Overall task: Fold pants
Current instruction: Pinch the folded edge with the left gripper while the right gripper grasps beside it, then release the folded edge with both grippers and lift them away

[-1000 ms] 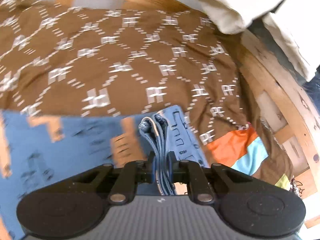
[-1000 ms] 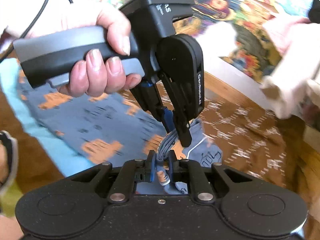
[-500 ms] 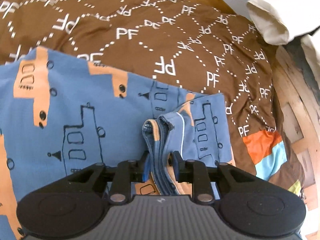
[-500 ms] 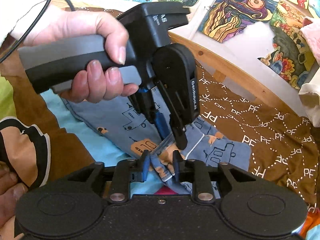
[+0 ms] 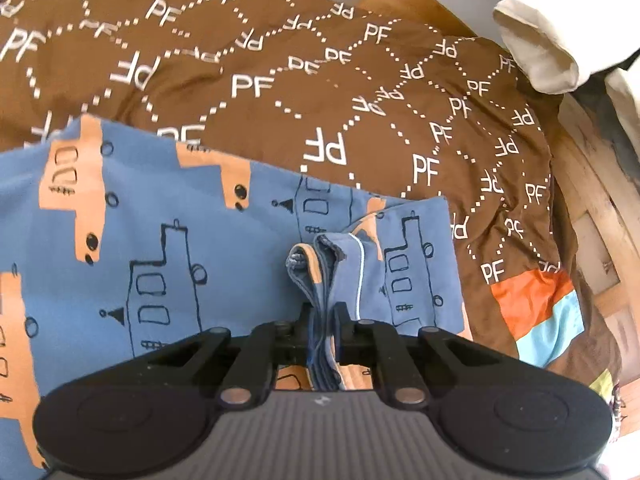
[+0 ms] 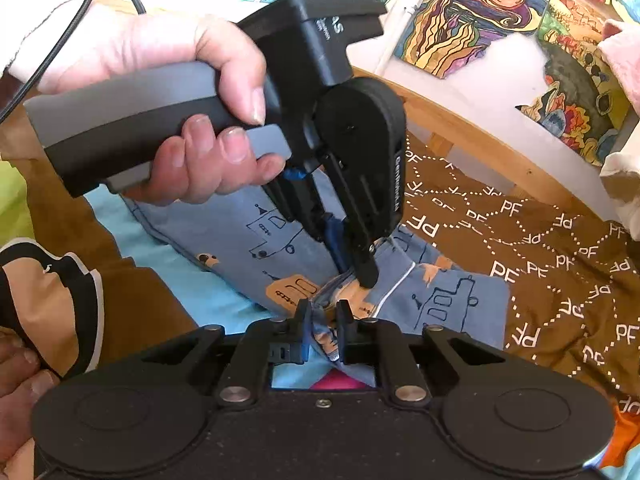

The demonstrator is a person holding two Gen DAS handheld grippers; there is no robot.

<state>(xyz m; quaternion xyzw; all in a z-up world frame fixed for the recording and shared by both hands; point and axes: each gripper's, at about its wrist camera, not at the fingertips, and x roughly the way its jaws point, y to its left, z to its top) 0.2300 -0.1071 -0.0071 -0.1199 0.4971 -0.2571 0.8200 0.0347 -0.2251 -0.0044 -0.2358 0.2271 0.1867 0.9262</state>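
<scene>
Blue pants [image 5: 168, 240] with orange blocks and black house drawings lie on a brown bedspread [image 5: 320, 92]. My left gripper [image 5: 323, 316] is shut on a bunched, several-layer edge of the pants. In the right wrist view my right gripper [image 6: 322, 312] is shut on the same bunched edge of the pants [image 6: 440, 304], just in front of the left gripper [image 6: 356, 272], which a hand holds right above it. The two grippers nearly touch.
A wooden bed frame [image 5: 592, 184] runs along the right and far side. Cream fabric [image 5: 560, 40] hangs at the upper right. Colourful pictures [image 6: 480, 20] cover the wall behind. A person's foot [image 6: 20, 380] shows at the lower left.
Both grippers carried the pants' edge down and over the spread-out fabric; the pants now lie flatter on the bedspread. Both grips are held throughout.
</scene>
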